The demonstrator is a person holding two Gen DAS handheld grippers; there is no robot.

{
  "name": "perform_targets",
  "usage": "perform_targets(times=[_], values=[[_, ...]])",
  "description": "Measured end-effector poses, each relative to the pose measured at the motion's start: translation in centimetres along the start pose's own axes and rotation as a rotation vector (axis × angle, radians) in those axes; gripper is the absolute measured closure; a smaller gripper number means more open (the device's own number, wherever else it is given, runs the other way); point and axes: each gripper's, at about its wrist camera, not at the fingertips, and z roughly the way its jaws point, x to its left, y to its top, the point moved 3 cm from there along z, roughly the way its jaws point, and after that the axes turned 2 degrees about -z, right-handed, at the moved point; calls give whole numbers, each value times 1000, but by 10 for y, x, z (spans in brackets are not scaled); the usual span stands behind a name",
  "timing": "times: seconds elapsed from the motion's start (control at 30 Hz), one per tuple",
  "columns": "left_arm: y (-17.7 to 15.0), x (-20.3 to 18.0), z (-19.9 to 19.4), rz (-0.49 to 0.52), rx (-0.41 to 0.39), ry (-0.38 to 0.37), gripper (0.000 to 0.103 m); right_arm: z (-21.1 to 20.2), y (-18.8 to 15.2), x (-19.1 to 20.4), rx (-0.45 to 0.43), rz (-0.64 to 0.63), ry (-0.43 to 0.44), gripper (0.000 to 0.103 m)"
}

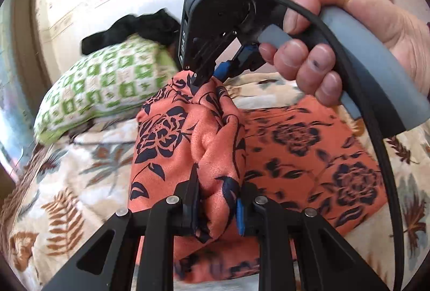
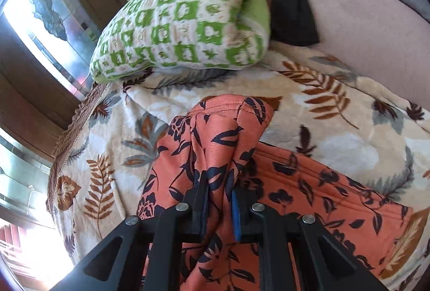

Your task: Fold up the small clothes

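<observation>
Both tongs (image 1: 217,205) (image 2: 220,207) pinch orange garment (image 1: 188,135); pillow (image 1: 107,81) behind.

leaf-print blanket (image 2: 336,130); sunlit window (image 2: 35,30) (left)

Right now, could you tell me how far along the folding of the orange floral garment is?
Early. Nothing looks finished yet. In hand: the left gripper and right gripper each pinch a bunched edge of the orange floral garment, lifted off the leaf-print blanket. Left: laying that edge over and flattening it.
</observation>
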Motion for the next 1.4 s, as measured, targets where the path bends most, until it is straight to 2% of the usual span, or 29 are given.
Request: perform_targets(times=[0.1, 0.27, 0.37, 0.5, 0.53, 0.57, 0.6, 0.67, 0.7, 0.77, 0.83, 0.87, 0.9, 0.93, 0.97, 1.0, 1.1, 1.17, 1.23, 1.3, 1.37, 1.4], values=[[3, -38, -4, 59, -37, -54, 81, -23, -19, -42, -42, 72, -20, 89], [-5, -85, -1, 137, -41, -130, 81, -50, -60, -111, -66, 177, -57, 89], [-10, -103, 1, 163, -23, -180, 80, -52, -82, -145, -62, 244, -77, 89], [-8, -114, -3, 159, -4, -233, 74, -50, -99, -172, -86, 314, -100, 89], [-6, -111, -5, 154, -3, -247, 74, -51, -101, -176, -97, 321, -121, 94], [-3, -108, -8, 146, 0, -271, 68, -52, -103, -180, -109, 328, -149, 95], [0, -103, -10, 136, 5, -304, 56, -53, -104, -186, -122, 345, -173, 96], [7, -92, -20, 125, -15, -343, 44, -56, -110, -199, -134, 391, -178, 96], [11, -85, -27, 130, -49, -349, 39, -54, -111, -202, -118, 409, -155, 96], [16, -72, -42, 144, -114, -353, 33, -53, -118, -202, -88, 466, -23, 94], [24, -50, -47, 119, -163, -338, 30, -62, -124, -196, -130, 487, 72, 93], [28, -38, -45, 95, -173, -324, 28, -69, -128, -191, -156, 486, 77, 92], [31, -24, -43, 66, -173, -305, 28, -73, -133, -187, -175, 485, 80, 83], [33, -11, -38, 32, -159, -277, 28, -75, -138, -182, -179, 483, 92, 62], [35, 3, -33, -5, -136, -251, 28, -75, -142, -178, -171, 482, 107, 47], [37, 17, -23, -52, -108, -229, 28, -74, -147, -173, -169, 487, 119, 24], [30, 51, 5, -195, 6, -165, 28, -71, -158, -164, -202, 514, 163, 24], [24, 61, 19, -254, 62, -152, 28, -63, -162, -160, -203, 550, 203, 26], [16, 64, 27, -260, 116, -126, 28, -51, -164, -155, -183, 562, 192, 33], [9, 59, 35, -242, 172, -144, 28, -37, -163, -150, -159, 568, 160, 36], [1, 50, 42, -218, 214, -167, 28, -33, -164, -144, -165, 560, 96, 53], [-3, 47, 40, -204, 221, -169, 28, -35, -165, -143, -179, 557, 67, 71]])
